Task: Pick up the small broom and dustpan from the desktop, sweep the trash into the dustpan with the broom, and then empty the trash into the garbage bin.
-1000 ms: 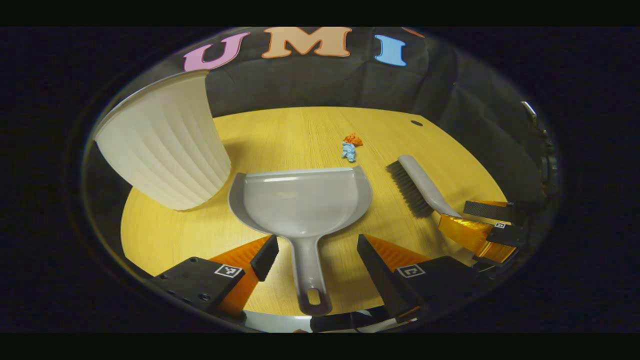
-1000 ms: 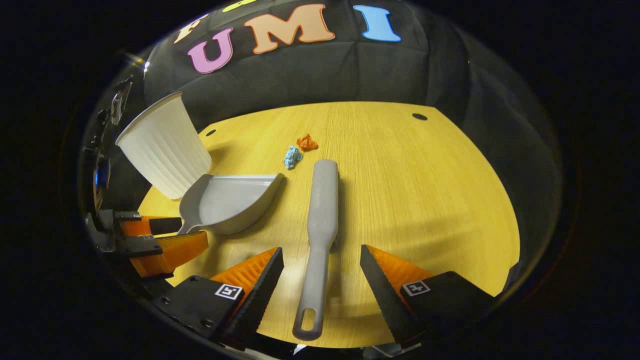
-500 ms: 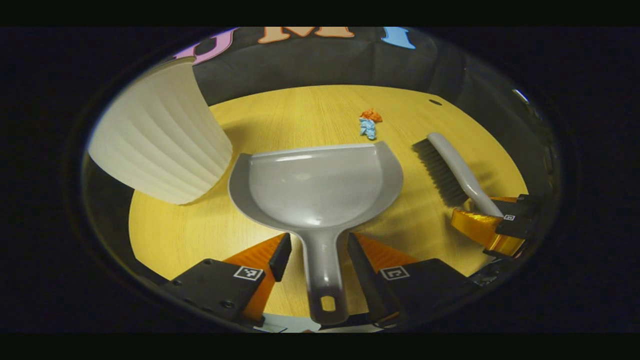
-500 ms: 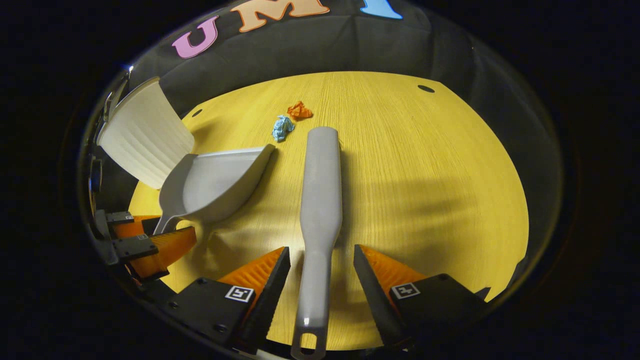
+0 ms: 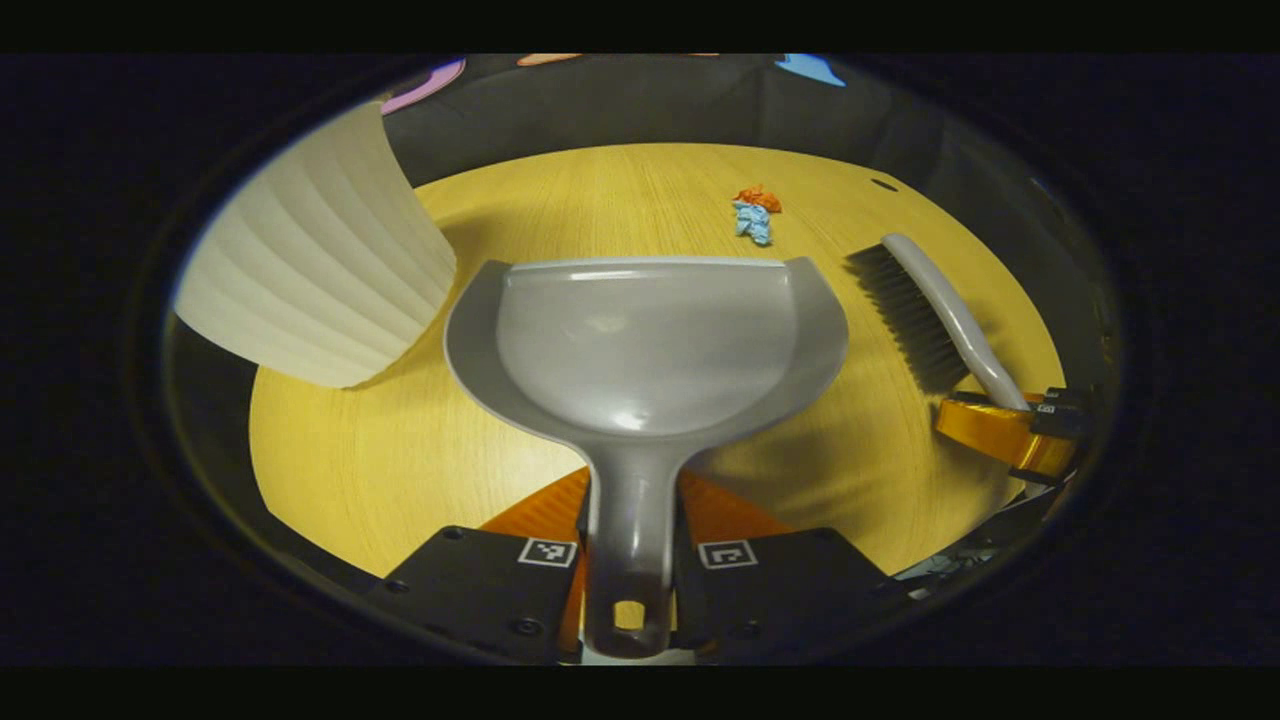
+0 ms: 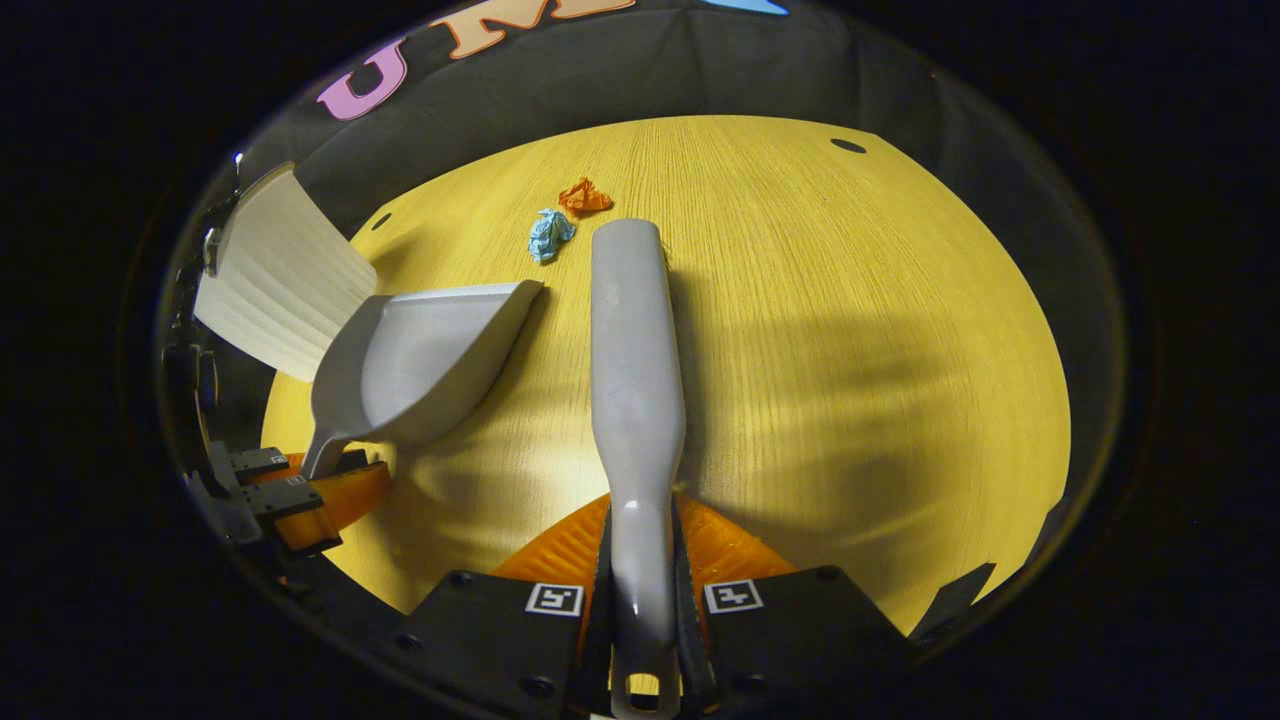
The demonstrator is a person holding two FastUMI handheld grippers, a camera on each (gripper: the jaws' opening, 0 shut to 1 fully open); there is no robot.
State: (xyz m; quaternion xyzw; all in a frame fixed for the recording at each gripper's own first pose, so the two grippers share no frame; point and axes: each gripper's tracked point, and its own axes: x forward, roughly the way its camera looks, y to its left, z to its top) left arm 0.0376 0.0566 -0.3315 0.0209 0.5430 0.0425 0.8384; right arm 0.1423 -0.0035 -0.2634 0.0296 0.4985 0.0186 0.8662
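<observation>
No readable text, brand or number appears on any object. The only markings are small black-and-white square fiducial tags, one on each finger block of the left gripper (image 5: 632, 545) and of the right gripper (image 6: 641, 592); they carry patterns, not characters.

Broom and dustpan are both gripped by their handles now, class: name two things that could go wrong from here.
1. The blue scrap and orange scrap lie beyond the broom, so a hasty stroke may flick them past the dustpan.
2. The bin stands close beside the dustpan; swinging it could knock the bin.
</observation>
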